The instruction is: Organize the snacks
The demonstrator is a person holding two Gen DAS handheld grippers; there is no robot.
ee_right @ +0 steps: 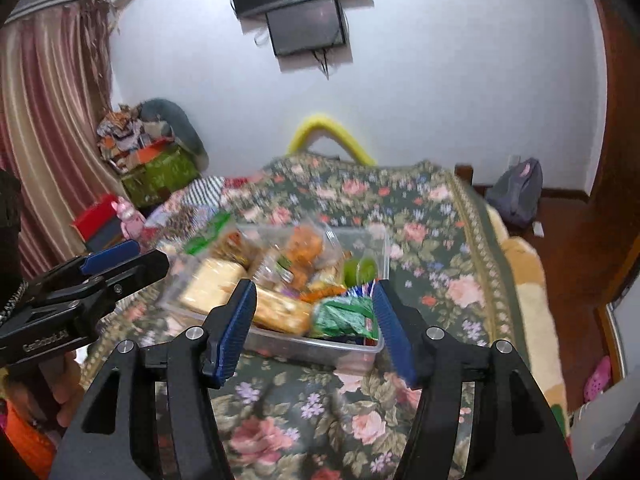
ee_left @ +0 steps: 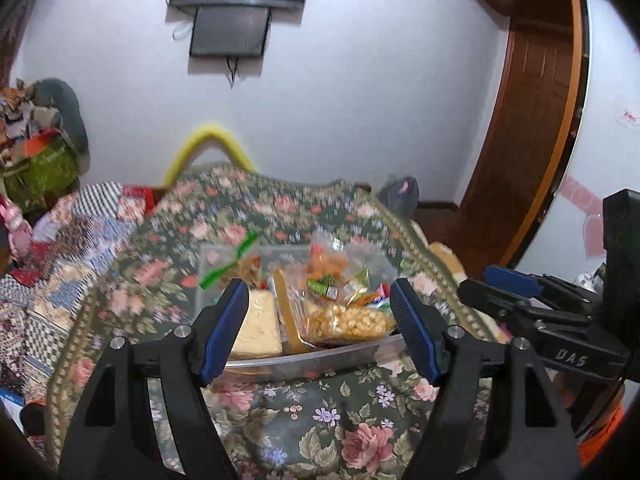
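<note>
A clear plastic box (ee_left: 320, 354) full of snack packs sits on the floral bedspread (ee_left: 320, 412). Inside it are a popcorn bag (ee_left: 348, 322), a pale cracker pack (ee_left: 258, 326) and an orange snack bag (ee_left: 326, 262). My left gripper (ee_left: 319, 286) hangs open above the box's near rim with nothing between its fingers. In the right wrist view, the same box (ee_right: 320, 344) shows a green packet (ee_right: 344, 316) at its near corner. My right gripper (ee_right: 314, 286) is also open and empty above the near rim. Each gripper shows in the other's view: right gripper (ee_left: 512, 284), left gripper (ee_right: 112, 260).
A patchwork blanket (ee_left: 72, 240) lies to the left on the bed. A yellow curved tube (ee_left: 208, 140) stands at the bed's far end. A grey backpack (ee_right: 516, 192) rests on the wooden floor at the right, near a door (ee_left: 532, 100). Piled clothes (ee_right: 148, 152) stand far left.
</note>
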